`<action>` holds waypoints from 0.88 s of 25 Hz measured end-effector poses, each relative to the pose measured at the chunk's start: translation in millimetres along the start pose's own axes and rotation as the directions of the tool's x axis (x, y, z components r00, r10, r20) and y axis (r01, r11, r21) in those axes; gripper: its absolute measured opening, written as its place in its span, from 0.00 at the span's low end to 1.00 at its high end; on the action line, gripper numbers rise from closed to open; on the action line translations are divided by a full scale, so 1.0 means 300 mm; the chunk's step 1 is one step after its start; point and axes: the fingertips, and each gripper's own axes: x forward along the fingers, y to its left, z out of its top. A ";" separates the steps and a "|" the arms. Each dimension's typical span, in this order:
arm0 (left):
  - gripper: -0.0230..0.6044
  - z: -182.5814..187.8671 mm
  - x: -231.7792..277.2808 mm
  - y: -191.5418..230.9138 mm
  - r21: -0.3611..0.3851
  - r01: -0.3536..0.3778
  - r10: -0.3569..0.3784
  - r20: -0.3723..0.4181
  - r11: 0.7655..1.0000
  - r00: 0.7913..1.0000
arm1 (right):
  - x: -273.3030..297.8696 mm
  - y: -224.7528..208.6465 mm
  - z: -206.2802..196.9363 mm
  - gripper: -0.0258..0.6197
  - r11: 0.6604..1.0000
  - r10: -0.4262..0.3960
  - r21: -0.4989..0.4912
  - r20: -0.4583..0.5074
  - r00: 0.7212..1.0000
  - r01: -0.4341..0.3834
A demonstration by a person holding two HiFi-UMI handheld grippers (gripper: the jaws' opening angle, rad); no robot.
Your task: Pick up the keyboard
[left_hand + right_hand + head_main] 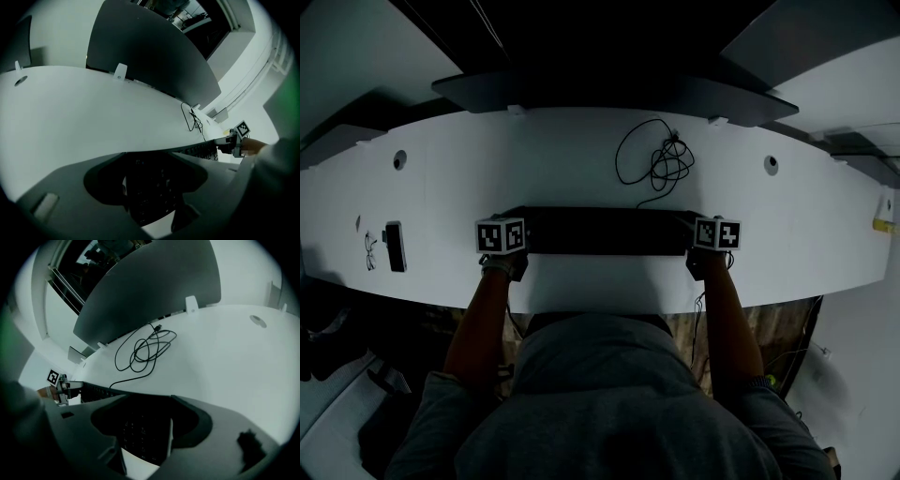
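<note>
Between the two grippers lies the keyboard, lengthwise on the counter. The left gripper pinches its left end and the right gripper its right end, with keys showing inside both jaw gaps. Grasp looks made, so lift is the step in hand (can't tell if it's off the surface); next move needs both ends raised together and level, minding the cable coiled just beyond the right gripper.

A curved white desk spans the dim room, with a round cable hole near each end. Dark partitions stand along its far edge; brownish floor shows beneath.
</note>
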 end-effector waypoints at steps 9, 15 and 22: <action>0.45 0.137 -0.121 -0.052 0.101 -0.020 0.005 0.150 0.995 0.989 | -0.116 0.077 0.108 0.45 0.997 0.017 -0.077 0.160 0.987 -0.005; 0.45 0.237 -0.245 -0.122 0.143 -0.035 -0.007 0.287 0.989 0.958 | -0.250 0.153 0.229 0.45 0.986 0.042 -0.167 0.289 0.957 0.007; 0.45 0.339 -0.387 -0.204 0.196 -0.062 -0.024 0.408 0.979 0.913 | -0.407 0.227 0.338 0.45 0.969 0.078 -0.245 0.400 0.913 0.025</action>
